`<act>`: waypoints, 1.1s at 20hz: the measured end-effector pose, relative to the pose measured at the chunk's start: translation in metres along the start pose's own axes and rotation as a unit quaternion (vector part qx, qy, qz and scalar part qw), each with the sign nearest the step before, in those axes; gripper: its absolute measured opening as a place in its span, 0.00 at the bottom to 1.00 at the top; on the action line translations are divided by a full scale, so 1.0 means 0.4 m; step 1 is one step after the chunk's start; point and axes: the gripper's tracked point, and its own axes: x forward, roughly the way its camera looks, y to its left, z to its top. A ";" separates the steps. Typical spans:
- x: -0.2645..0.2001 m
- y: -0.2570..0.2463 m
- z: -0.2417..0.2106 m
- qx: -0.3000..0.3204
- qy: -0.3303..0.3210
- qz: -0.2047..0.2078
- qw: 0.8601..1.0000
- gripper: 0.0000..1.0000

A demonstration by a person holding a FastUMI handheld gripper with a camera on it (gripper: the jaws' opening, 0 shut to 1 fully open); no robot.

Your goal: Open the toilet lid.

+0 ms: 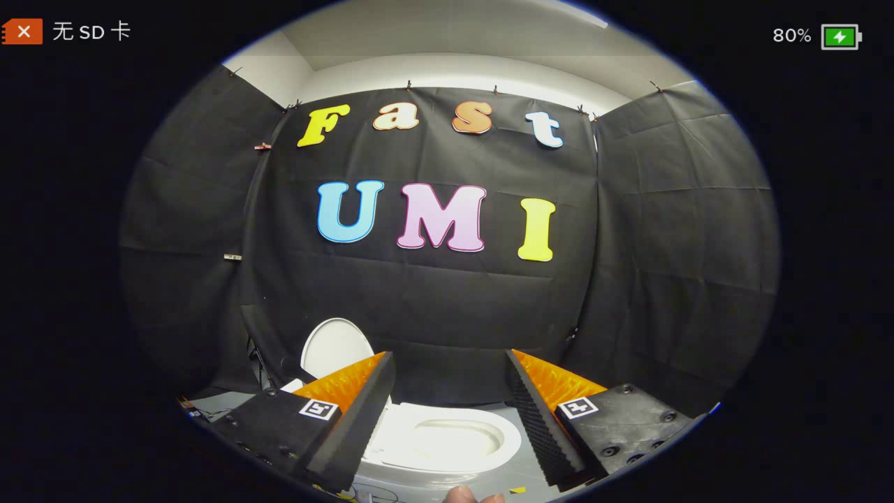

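The toilet lid [336,347] is already standing upright, beyond the left finger and leaning back toward the black cloth wall [433,307], which is leaving the seat [447,440] and bowl exposed between and just below the jaws; judged from that, the opening is looking finished or nearly so. The gripper [450,402] is hanging above the seat with its jaws spread wide apart, gripping nothing and touching nothing, the ridged pads facing each other across the bowl. A fingertip [462,494] of the person is showing just under the jaws, probably steadying the tool from below.
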 end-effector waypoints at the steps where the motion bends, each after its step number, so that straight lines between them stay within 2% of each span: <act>1: -0.012 -0.008 -0.002 0.003 0.001 -0.002 1.000 0.98; 8: -0.031 -0.041 0.000 0.017 -0.003 -0.012 1.000 0.98; 22: -0.020 -0.033 0.002 0.005 -0.011 -0.021 1.000 0.98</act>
